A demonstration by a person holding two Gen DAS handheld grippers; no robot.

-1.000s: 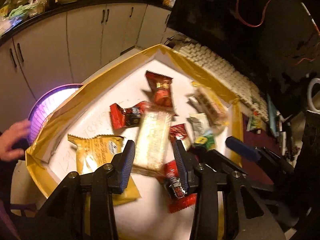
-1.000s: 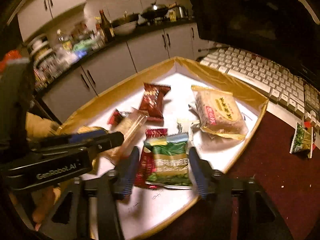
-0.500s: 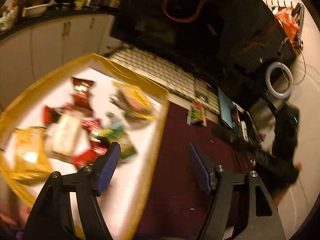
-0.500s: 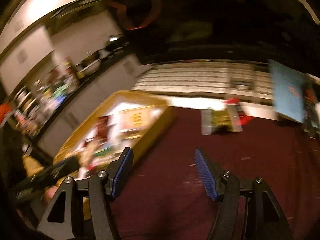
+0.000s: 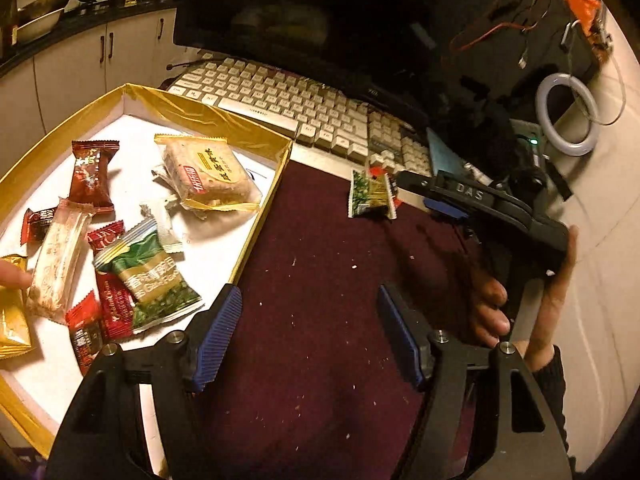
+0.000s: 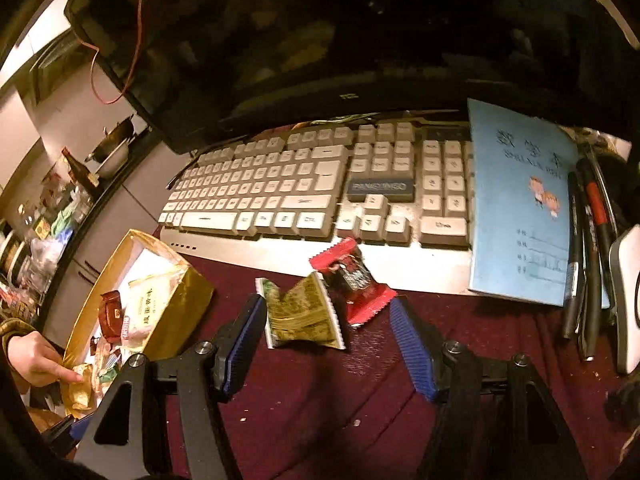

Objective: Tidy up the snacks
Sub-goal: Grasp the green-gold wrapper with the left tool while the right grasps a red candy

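On a maroon desk mat [image 6: 320, 400] in front of a white keyboard [image 6: 304, 196], the right gripper [image 6: 328, 344] hangs with its blue-padded fingers [image 6: 412, 348] spread wide on either side of a green snack packet [image 6: 300, 316], the pads clear of it; a red snack packet [image 6: 352, 276] lies touching the green one, partly on the keyboard's front edge. A blue notebook [image 6: 520, 200] rests over the keyboard's right end. To the left stands a gold-rimmed box [image 5: 224, 116] holding a heap of wrapped snacks, among them a large pastry pack [image 5: 208, 172] and a second green packet [image 5: 148, 276]. The left gripper [image 5: 310, 336] is held over bare mat beside the box, its fingers [image 5: 218, 336] likewise apart and gripping nothing. A person's fingertip [image 5: 14, 278] touches a gold packet [image 5: 12, 312] at the box's near left.
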